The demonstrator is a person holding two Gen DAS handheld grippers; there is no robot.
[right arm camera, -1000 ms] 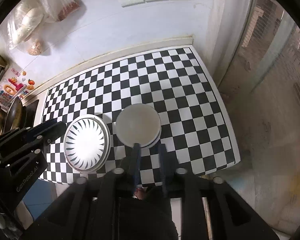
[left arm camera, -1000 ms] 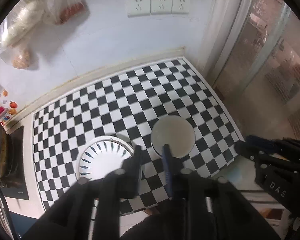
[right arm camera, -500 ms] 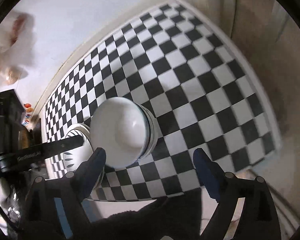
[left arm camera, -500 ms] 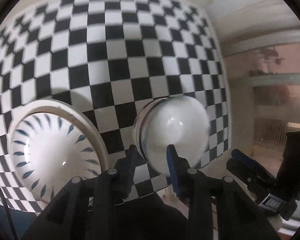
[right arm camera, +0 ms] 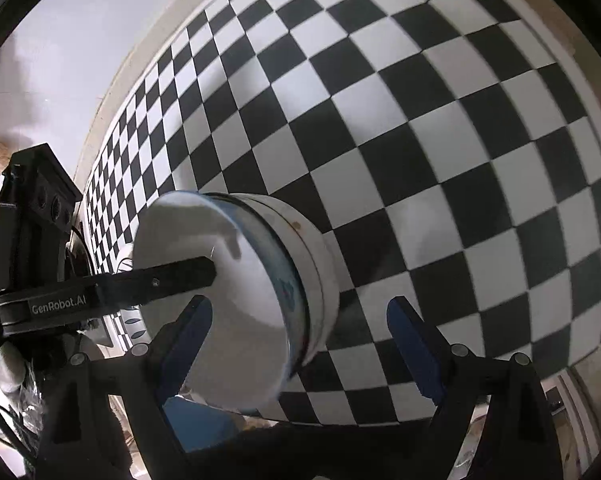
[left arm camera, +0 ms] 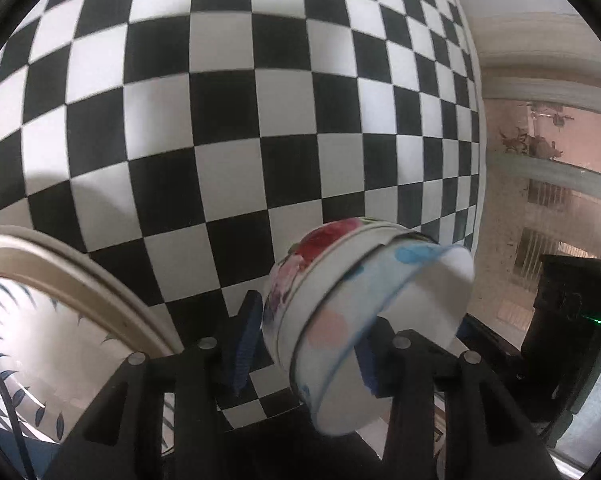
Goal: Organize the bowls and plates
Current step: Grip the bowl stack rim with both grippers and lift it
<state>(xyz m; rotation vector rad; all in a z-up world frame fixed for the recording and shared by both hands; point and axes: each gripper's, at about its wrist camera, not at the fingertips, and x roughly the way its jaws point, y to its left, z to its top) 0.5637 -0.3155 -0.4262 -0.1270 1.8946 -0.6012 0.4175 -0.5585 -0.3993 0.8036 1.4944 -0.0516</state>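
Note:
A stack of nested white bowls [left arm camera: 328, 328] stands near the front edge of the checkered counter [left arm camera: 260, 100]. The lower bowl has red flowers, the upper one blue and pink marks. My left gripper [left arm camera: 306, 354] straddles the stack's near wall, and its jaws are opening. One of its fingers [right arm camera: 172, 276] reaches inside the top bowl [right arm camera: 240, 300]. My right gripper [right arm camera: 300, 340] stands wide open around the stack's right wall, its pads clear of it. A white plate with blue leaf marks [left arm camera: 40, 320] lies left of the bowls.
The counter's front edge [right arm camera: 340, 420] runs just under both grippers, and its right edge [left arm camera: 478, 120] meets a pale frame and a window. A white wall [right arm camera: 80, 40] backs the counter. Beyond the bowls the checkered top [right arm camera: 420, 140] lies bare.
Both grippers have dropped and tipped down from high above the counter to right at the bowls. The right jaws spread wide. The left jaws widened around the bowl wall.

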